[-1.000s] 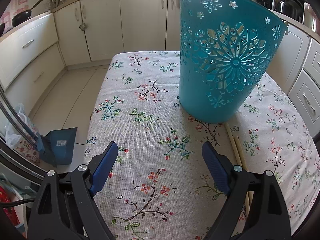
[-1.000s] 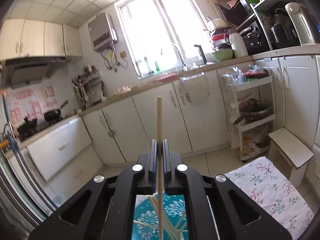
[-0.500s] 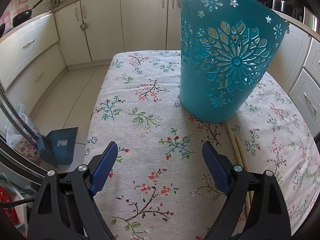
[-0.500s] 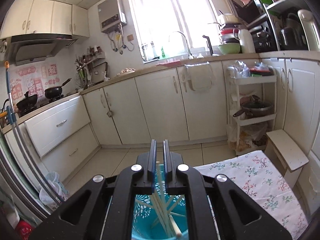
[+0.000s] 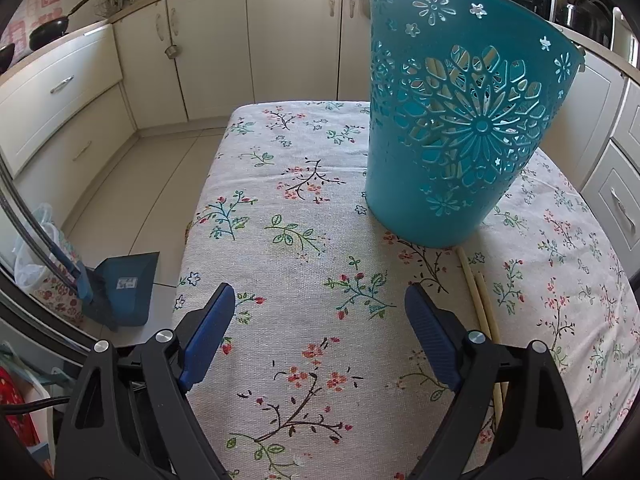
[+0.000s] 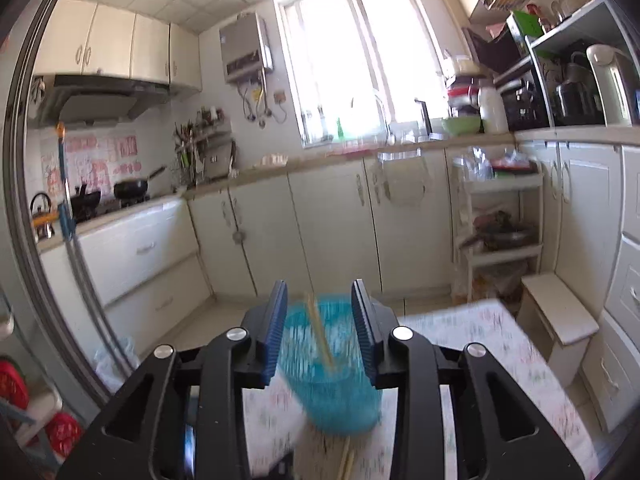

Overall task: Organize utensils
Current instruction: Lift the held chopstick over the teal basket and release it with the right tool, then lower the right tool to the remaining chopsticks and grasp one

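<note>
A teal plastic basket (image 5: pixel 460 128) with cut-out flowers stands on the floral tablecloth (image 5: pixel 288 240); wooden chopsticks show through its holes. Two loose chopsticks (image 5: pixel 482 312) lie on the cloth just in front of the basket, beside my left gripper's right finger. My left gripper (image 5: pixel 320 312) hangs open over the cloth, nothing between its pads. In the right wrist view my right gripper (image 6: pixel 320 308) is above and behind the blurred basket (image 6: pixel 328 372), its jaws opening and empty; a chopstick (image 6: pixel 318 332) leans inside the basket, and loose chopsticks (image 6: pixel 346 460) lie on the cloth below.
Cream kitchen cabinets (image 5: pixel 208 52) run along the far wall. A blue dustpan (image 5: pixel 124 288) sits on the floor left of the table. A white stool (image 6: pixel 560 312) and an open shelf rack (image 6: pixel 496 224) stand to the right.
My right gripper let go of the chopstick it held upright; that chopstick now rests in the basket. The gripper pulled back from the basket and its jaws spread. The left gripper stayed still.
</note>
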